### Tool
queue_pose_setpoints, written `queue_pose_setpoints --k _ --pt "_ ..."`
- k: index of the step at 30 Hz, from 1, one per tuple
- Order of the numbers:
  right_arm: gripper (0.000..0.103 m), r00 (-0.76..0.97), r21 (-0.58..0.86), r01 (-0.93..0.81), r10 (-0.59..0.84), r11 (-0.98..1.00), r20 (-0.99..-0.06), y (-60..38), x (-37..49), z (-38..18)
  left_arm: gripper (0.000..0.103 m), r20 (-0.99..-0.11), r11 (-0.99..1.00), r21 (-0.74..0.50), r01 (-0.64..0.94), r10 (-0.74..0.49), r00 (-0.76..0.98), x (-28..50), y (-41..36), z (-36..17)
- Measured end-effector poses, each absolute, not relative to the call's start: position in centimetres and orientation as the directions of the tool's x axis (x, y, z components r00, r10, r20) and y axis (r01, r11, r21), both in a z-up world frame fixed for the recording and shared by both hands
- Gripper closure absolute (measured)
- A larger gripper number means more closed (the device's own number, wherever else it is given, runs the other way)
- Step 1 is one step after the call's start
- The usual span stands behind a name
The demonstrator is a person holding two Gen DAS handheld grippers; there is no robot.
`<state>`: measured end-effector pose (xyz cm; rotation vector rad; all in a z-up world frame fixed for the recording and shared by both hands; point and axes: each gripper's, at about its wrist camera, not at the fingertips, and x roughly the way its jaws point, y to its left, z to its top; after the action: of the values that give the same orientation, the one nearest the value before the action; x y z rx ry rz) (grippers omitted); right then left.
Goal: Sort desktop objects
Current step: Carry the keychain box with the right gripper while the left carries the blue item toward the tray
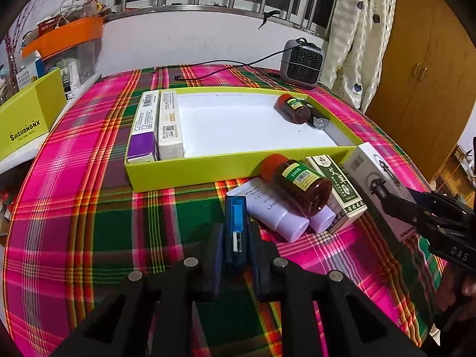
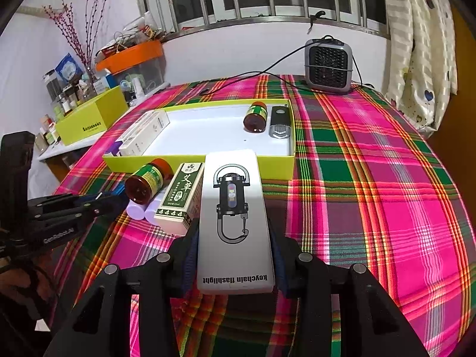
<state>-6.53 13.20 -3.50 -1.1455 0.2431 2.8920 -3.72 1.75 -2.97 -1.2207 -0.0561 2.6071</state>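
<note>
Though clamped, blue lighter (image 1: 235, 226) between jaws

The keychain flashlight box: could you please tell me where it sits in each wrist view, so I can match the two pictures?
Left wrist view: the keychain flashlight box is at the right edge, gripped by the right claw.
Right wrist view: it fills the lower centre, clamped between the claw's fingers.
Shared landmark: the green herbal box lies right beside it in both views.
</note>
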Motion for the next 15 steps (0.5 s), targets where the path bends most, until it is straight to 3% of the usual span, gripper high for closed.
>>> queue_pose_setpoints --k 15 --pt "0.059 -0.767 0.154 -0.055 -0.057 -0.987 -0.639 12.5 -7.1 -1.5 0.087 -0.696 -0.968 -0.149 -0.201 0.247 -0.674 -3.1 1.1 -0.1"
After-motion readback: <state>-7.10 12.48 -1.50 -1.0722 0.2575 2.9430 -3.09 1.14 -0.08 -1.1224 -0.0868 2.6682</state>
